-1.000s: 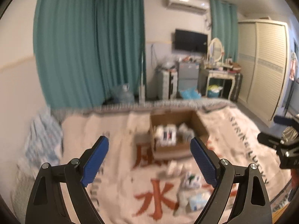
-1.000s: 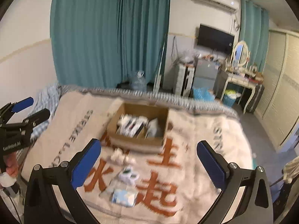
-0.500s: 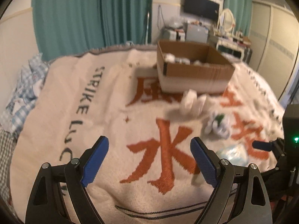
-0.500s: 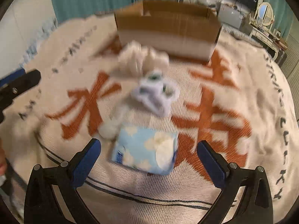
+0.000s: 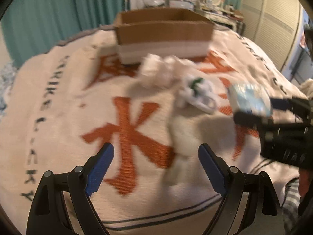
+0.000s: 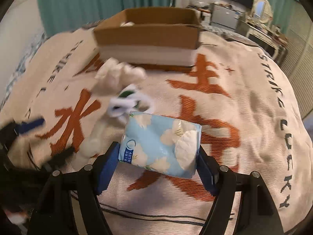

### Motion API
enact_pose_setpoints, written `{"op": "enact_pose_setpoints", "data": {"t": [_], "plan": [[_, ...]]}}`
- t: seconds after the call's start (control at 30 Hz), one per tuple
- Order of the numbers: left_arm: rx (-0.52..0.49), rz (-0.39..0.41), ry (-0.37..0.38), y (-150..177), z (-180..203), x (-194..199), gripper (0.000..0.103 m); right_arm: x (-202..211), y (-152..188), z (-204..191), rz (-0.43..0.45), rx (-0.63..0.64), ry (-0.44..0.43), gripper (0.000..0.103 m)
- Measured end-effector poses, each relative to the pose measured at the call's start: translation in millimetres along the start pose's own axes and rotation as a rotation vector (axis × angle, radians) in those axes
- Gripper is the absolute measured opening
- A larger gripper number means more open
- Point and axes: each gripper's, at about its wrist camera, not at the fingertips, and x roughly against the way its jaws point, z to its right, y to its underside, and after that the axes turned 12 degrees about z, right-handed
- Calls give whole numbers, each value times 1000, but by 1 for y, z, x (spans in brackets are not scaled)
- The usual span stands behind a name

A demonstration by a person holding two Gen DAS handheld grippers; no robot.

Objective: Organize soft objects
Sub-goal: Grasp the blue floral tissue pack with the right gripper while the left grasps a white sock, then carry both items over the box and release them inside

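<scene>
Tissue pack pinched over the bed
Right hand-held gripper (image 6: 158, 156) pinches the blue tissue pack (image 6: 160, 143); left hand-held gripper (image 5: 156, 166) spread, near a white sock (image 5: 182, 143).

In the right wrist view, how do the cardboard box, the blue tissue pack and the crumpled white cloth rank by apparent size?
1. Cardboard box, largest despite being farthest.
2. Blue tissue pack, enlarged by nearness.
3. Crumpled white cloth, smallest; blurred.

A bed is covered by a cream blanket (image 6: 244, 101) with orange characters. Toward its far edge a cardboard box (image 6: 148, 37) is set; white soft bundles (image 6: 117, 74) are strewn nearer the middle.
</scene>
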Motion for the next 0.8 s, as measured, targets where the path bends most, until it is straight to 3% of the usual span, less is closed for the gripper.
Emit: {"op": "enact_pose_setpoints", "data": {"t": [0.03,0.07,0.17,0.27,0.4,0.47,0.8], "plan": [[-5,-7,9,1,7,-4,70,0,-2,2,3,-10,3,74],[-8,-20,3,2,12,-10,65,1,-2,7,6,-24,9,74],[19,-46,0,3,15,-21,56,-5,-3,12,-5,-47,28,74],[62,-72,45,6,16,-31,44,-10,-3,11,-7,-53,22,74],[24,-57,42,9,22,-31,38,-12,-2,10,-6,-57,11,74],[29,-52,62,10,23,-28,28,-12,-1,8,-3,-53,-2,74],[70,4,101,3,18,13,27,20,0,2,55,-16,-3,74]]}}
